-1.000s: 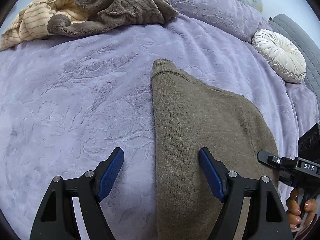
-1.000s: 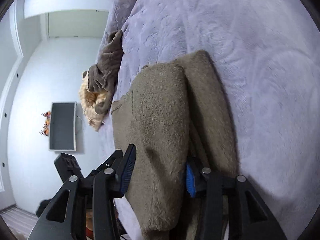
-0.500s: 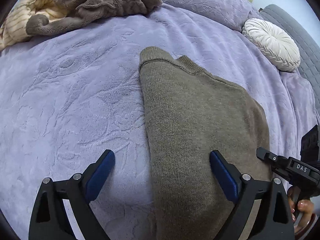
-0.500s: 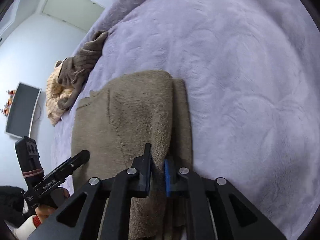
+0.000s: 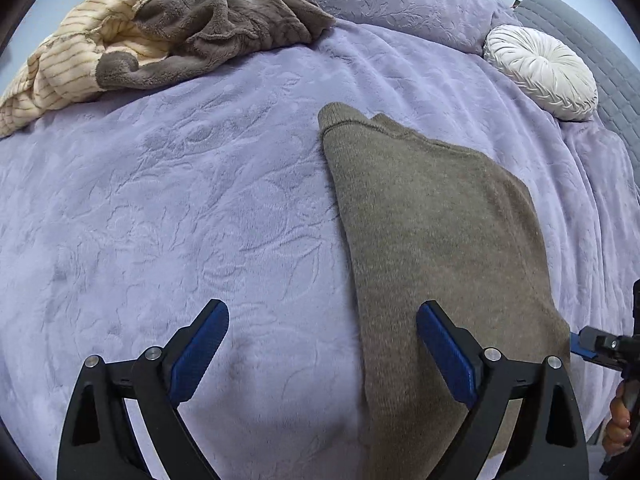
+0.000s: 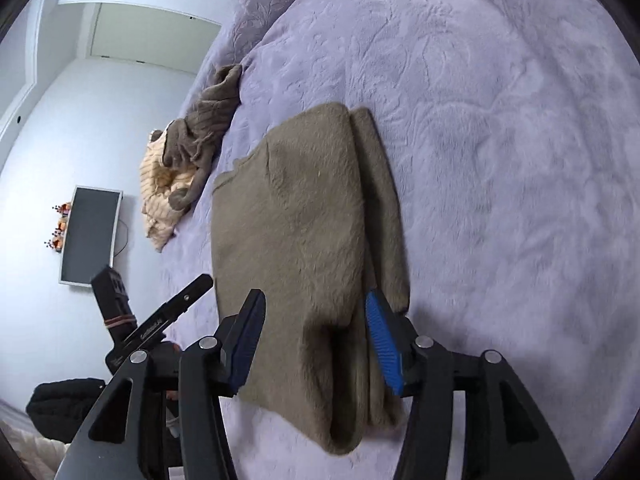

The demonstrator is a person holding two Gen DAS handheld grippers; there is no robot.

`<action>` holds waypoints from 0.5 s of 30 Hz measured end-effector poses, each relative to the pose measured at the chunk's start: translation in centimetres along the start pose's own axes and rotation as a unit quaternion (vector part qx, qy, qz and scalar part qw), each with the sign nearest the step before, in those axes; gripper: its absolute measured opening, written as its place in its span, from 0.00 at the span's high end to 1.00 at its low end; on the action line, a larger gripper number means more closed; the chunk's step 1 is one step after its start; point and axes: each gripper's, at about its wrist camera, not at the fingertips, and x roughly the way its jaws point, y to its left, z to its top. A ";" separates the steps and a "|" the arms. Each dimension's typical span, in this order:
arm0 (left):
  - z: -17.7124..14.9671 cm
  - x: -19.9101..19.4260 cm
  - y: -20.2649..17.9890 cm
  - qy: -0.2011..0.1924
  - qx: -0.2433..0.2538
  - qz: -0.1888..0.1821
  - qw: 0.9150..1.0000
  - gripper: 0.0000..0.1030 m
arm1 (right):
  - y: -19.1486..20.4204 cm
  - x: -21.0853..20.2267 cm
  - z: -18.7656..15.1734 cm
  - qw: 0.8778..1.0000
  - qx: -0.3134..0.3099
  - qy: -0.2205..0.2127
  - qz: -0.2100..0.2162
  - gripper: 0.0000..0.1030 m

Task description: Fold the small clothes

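On the lilac bedspread (image 5: pixel 168 216) the olive-brown sweater (image 5: pixel 432 240) lay folded lengthwise, flat, its ribbed hem end pointing up the bed. Half a second before, the right gripper (image 6: pixel 316 340) had been pinched nearly shut on the sweater's folded edge; since then its jaws had just been opening, and they stood about halfway apart with the cloth lying between them, the pads clear of it. The left gripper (image 5: pixel 322 352) was spread wide, wider than a second earlier, and held nothing: one blue pad (image 5: pixel 200 350) hung over bare bedspread, the other over the sweater's near left edge. That left edge ran straight up the bed; on the right side a narrower underlayer peeked out past the top fold. Left of the sweater stretched plenty of bare bedspread. The pile of brown and striped cream clothes (image 5: pixel 160 48) sat well apart at the far left, the round white cushion (image 5: pixel 540 72) well apart at the far right.
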 end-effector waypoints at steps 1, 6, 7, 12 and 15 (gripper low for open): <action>-0.4 0.1 -0.2 0.003 -0.002 -0.001 1.000 0.07 | 0.0 0.2 -0.6 1.000 -0.003 0.011 -0.006 0.48; -2.3 0.2 -0.7 0.016 -0.014 -0.007 1.000 0.07 | 1.4 1.6 -2.8 0.995 -0.056 0.052 -0.065 0.90; -2.7 0.4 -0.9 0.018 -0.013 -0.007 1.000 0.06 | 1.7 1.5 -2.9 0.993 -0.070 0.050 -0.085 0.90; -4.1 1.3 -0.8 0.018 -0.028 -0.010 0.999 0.05 | 0.2 2.3 -3.9 0.982 -0.087 0.064 -0.156 0.92; -4.1 0.9 -0.7 0.017 -0.027 -0.006 0.999 0.05 | 0.1 2.1 -4.2 0.982 -0.081 0.056 -0.158 0.92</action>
